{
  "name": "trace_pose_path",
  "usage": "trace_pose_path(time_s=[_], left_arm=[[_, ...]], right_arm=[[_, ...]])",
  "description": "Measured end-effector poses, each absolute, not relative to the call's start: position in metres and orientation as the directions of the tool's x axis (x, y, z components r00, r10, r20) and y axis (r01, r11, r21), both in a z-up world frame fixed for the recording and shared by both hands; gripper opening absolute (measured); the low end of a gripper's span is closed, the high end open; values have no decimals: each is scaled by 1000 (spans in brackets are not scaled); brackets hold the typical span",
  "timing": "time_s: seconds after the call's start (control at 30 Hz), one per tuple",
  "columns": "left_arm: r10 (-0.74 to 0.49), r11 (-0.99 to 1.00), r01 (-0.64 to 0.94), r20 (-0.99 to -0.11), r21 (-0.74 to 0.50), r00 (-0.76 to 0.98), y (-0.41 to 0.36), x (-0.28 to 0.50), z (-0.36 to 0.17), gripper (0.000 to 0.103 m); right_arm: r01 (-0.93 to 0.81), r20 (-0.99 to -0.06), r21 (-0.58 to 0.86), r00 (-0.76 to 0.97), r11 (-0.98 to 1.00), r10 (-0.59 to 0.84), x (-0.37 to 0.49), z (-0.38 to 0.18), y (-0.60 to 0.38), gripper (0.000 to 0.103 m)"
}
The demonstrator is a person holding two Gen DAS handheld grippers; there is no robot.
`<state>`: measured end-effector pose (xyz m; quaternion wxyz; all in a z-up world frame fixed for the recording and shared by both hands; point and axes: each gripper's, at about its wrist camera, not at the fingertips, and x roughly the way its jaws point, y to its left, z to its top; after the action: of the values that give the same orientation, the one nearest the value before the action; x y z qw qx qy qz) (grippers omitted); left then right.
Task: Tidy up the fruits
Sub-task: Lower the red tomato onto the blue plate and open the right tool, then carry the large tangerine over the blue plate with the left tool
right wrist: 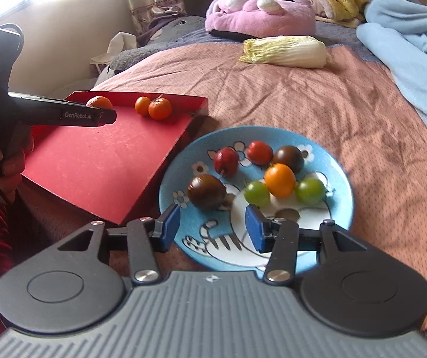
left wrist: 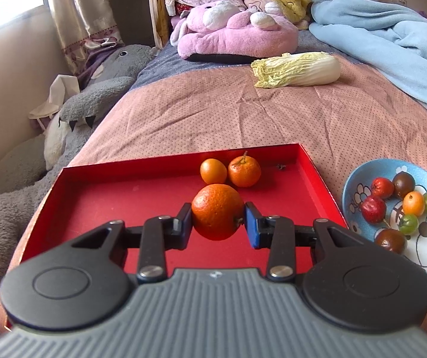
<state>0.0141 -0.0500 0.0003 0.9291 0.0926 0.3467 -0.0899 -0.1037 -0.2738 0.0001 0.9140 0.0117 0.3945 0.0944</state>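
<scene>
My left gripper (left wrist: 218,222) is shut on a large orange (left wrist: 217,214), held just above the floor of a red tray (left wrist: 100,197). Two small oranges (left wrist: 213,170) (left wrist: 244,171) lie side by side near the tray's far wall. Right of the tray sits a blue flowered plate (right wrist: 333,173) with several small fruits: red ones (right wrist: 226,161), dark ones (right wrist: 207,192), an orange one (right wrist: 279,179) and green ones (right wrist: 256,194). My right gripper (right wrist: 212,223) hangs open over the plate's near rim, nothing between its blue pads (right wrist: 253,226). The left gripper (right wrist: 106,116) shows from the side in the right wrist view.
Everything rests on a pink quilted bed (left wrist: 273,119). A napa cabbage (left wrist: 297,70) lies further back, with a pink plush (left wrist: 234,29) and a blue blanket (left wrist: 392,38) behind it. A grey plush (left wrist: 100,95) flanks the bed's left edge. A hand (right wrist: 13,167) holds the left gripper.
</scene>
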Motion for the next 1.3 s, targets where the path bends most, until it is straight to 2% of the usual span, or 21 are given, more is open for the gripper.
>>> trace_pose_path(time_s=[0.27, 0.57, 0.97, 1.3], left_arm=[[-133, 958, 267, -658, 106, 741, -66, 3, -1, 40], [-195, 952, 302, -673, 45, 714, -85, -7, -1, 40], [-341, 878, 478, -685, 12, 644, -151, -34, -4, 40], [-378, 817, 576, -716, 41, 587, -193, -48, -19, 41]], right_arm=[[-139, -714, 94, 681, 986, 164, -119, 2, -285, 59], [-128, -711, 102, 684, 987, 162, -126, 0, -289, 63], [-121, -715, 132, 676, 984, 179, -130, -9, -294, 64], [-123, -715, 157, 670, 980, 199, -132, -16, -297, 65]])
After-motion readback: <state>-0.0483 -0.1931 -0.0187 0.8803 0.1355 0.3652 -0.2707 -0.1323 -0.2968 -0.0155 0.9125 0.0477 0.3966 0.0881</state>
